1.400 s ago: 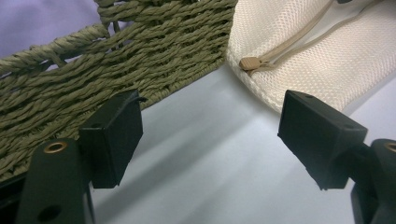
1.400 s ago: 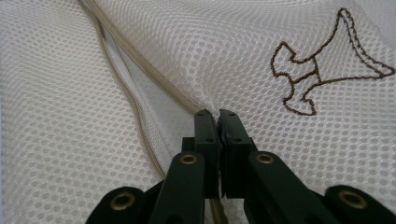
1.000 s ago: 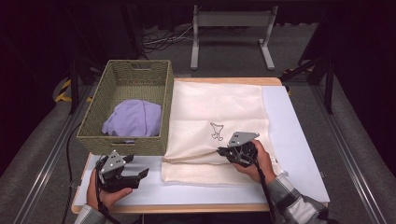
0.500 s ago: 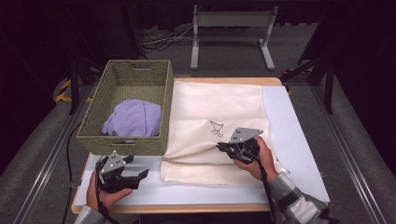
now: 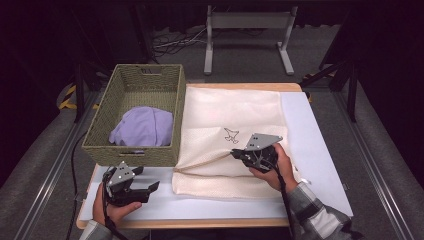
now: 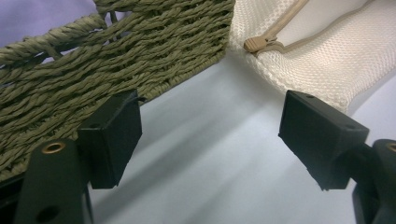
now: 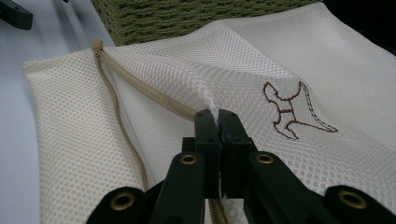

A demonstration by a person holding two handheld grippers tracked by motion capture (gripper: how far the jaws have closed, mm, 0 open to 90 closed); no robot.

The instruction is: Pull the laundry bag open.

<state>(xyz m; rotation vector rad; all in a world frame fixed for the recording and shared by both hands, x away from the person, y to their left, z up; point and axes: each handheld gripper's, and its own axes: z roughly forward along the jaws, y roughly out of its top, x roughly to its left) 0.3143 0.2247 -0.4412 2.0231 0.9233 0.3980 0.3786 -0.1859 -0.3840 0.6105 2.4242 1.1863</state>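
Observation:
A cream mesh laundry bag [image 5: 235, 125] with a small brown stitched figure [image 7: 292, 112] lies flat on the white table, its zipper [image 7: 116, 121] partly undone. My right gripper [image 5: 235, 153] is shut on the upper mesh layer beside the zipper opening [image 7: 215, 116] and lifts it slightly. A woven olive basket [image 5: 135, 150] at the left holds a lilac garment [image 5: 142, 126]. My left gripper [image 5: 150, 186] rests open on the table in front of the basket, with nothing between its jaws [image 6: 205, 140]. The tan zipper pull [image 6: 261, 43] lies just beyond it.
The white table surface [image 5: 310, 135] extends to the right of the bag and along the front edge. A metal stand [image 5: 247, 35] is on the floor behind the table. Dark floor surrounds the table.
My right gripper has shifted slightly up and right with the pinched mesh, raising the bag's upper layer a little. The left gripper has stayed where it was.

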